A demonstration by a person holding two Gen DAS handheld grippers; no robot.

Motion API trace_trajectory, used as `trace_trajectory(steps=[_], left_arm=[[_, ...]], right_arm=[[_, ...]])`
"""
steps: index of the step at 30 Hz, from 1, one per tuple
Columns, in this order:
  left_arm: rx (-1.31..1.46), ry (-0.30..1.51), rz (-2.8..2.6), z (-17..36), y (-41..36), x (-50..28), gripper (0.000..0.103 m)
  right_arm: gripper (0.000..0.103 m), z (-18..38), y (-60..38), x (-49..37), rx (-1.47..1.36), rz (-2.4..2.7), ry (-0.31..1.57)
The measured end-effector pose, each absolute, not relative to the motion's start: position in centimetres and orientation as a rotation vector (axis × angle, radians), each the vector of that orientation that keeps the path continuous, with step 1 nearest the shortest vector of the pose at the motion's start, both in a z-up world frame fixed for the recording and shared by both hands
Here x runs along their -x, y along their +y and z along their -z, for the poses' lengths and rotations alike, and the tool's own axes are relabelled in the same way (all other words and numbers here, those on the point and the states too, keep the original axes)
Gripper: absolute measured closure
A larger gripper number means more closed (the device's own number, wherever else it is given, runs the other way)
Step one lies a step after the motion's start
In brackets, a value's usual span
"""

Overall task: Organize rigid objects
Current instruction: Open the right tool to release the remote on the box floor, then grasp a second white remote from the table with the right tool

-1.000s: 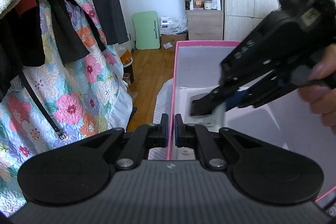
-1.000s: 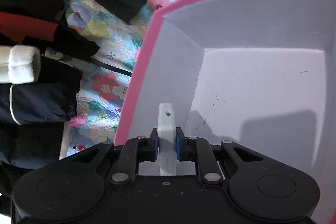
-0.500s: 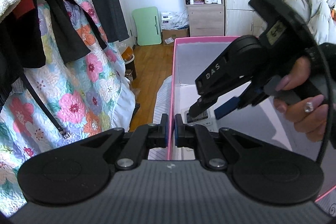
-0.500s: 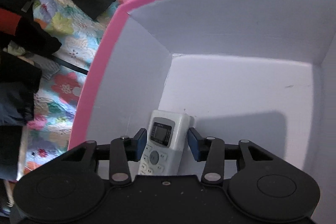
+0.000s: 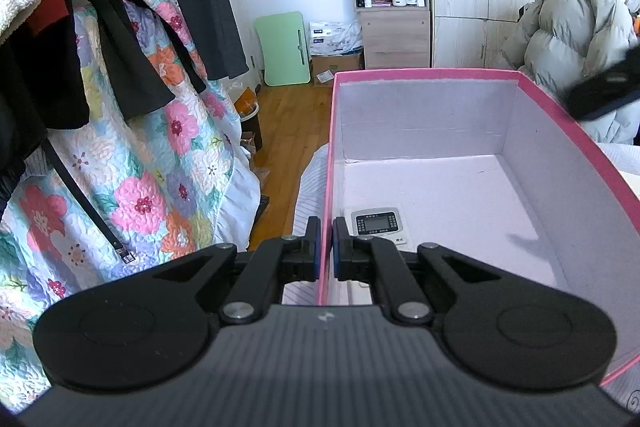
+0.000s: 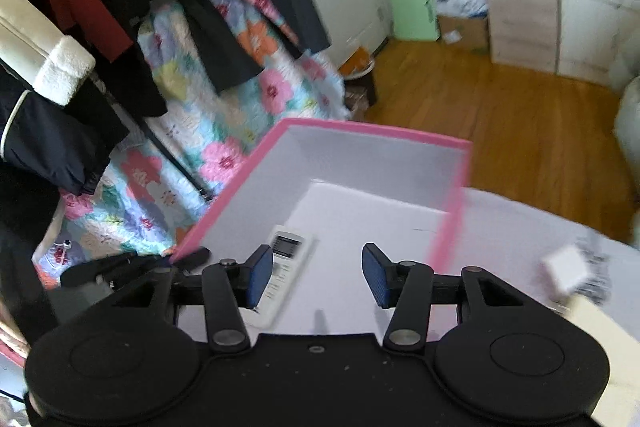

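Best kept steady on the left: left claw (image 5: 326,245) clamped on the near side wall of the pink box (image 5: 424,74), one finger outside, one inside, bracing it on the bed. White remote (image 5: 380,225) lying flat on the box floor, in the near left corner, just beside the gripped wall. Right claw (image 6: 316,277) spread wide and empty, above the box, touching nothing. Next, probably a reach toward the small white object (image 6: 566,273) on the bed, blurred, beside the box.
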State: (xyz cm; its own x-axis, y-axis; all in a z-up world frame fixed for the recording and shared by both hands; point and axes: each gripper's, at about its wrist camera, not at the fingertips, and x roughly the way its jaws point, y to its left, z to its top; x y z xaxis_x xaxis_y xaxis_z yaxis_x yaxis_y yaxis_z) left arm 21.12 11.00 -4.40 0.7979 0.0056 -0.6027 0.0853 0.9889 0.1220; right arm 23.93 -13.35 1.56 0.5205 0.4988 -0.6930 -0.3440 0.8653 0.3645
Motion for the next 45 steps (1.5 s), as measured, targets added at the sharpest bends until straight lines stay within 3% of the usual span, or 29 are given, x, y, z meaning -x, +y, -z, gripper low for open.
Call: trace_trajectory(steps=[7,16,24,33,45], left_arm=[[-0.158,0.652,0.027,4.3,10.6,-21.2,0.097],[-0.162,0.651,0.015,4.3,10.3,-21.0,0.097],[-0.19,0.66,0.008,4.2,10.0,-21.1,0.096],[-0.214,0.663,0.014,4.2,9.6,-21.2,0.096],[-0.213,0.664,0.021,4.1,9.5,-21.4,0.096]], right_arm=[[0.047,-1.0,-20.0,-19.5,-0.166,-0.36,0.887],[0.043,4.8,-23.3,-15.8,-0.173,-0.258,1.007],[0.033,6.2,-20.0,-15.5,0.409,-0.289,0.927],[0.028,7.0,-19.9,-20.6,0.732,-0.569,1.064],[0.023,7.9,-19.1,-24.4,0.639,-0.709,1.133]])
